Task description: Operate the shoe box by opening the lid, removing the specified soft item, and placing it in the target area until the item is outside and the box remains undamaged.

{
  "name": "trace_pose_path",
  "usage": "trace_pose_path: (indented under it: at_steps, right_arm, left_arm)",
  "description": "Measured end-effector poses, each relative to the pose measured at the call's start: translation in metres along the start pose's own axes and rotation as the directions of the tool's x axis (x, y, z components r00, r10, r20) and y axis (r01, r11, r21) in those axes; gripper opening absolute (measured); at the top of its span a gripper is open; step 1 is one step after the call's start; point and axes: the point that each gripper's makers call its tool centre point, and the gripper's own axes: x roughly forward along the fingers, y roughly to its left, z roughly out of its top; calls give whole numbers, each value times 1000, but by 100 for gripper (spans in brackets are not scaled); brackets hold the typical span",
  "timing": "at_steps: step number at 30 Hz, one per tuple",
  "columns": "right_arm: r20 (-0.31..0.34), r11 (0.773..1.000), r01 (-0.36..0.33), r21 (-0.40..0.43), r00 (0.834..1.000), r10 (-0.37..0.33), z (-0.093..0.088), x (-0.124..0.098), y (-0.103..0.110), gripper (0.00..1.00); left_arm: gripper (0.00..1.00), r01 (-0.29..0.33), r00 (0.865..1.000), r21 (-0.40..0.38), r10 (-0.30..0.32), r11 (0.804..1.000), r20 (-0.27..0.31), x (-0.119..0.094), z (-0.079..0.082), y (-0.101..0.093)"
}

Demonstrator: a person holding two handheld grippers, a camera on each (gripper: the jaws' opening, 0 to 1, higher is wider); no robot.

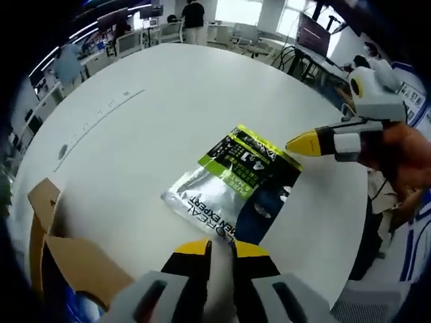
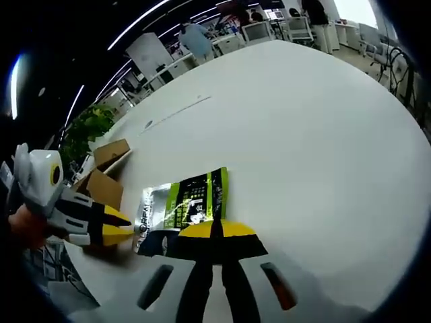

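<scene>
Sachet (image 1: 236,192) lies on table (image 1: 168,114); both grippers closed, seemingly empty; right gripper view shows the box (image 2: 104,178).

On the bench (image 1: 168,114) the pouch (image 1: 236,188) lies flat near the centre. In the left gripper view the open shoe box (image 1: 64,259) sits at its eight o'clock, near the bench's edge.

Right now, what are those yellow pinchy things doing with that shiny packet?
A person holds a claw in each hand over a white table. The shiny green and silver packet lies flat on the table, outside the cardboard box, whose flaps are open. The left claw sits at the packet's near edge, shut. The right claw is shut too, right at the packet.
</scene>
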Motion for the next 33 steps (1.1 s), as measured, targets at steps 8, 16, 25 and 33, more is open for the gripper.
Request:
trace_pose_path:
  at_steps: [8,16,25,33]
  right_arm:
    - [19,999,3,-38,1000,-2,8,-12,12,2]
    - [26,998,-8,-59,1000,9,4,-21,32,1]
    - [39,996,-46,-74,998,49,-7,-24,66,1]
    - [32,991,-89,-105,995,92,-14,-21,98,1]
  left_arm:
    - [13,-21,997,22,20,1000,70,-24,10,3]
    - [13,-42,992,14,40,999,116,-45,5,12]
    - [13,-57,981,-4,57,998,185,-73,-6,24]
    - [13,-64,974,-49,73,997,215,-94,-24,38]
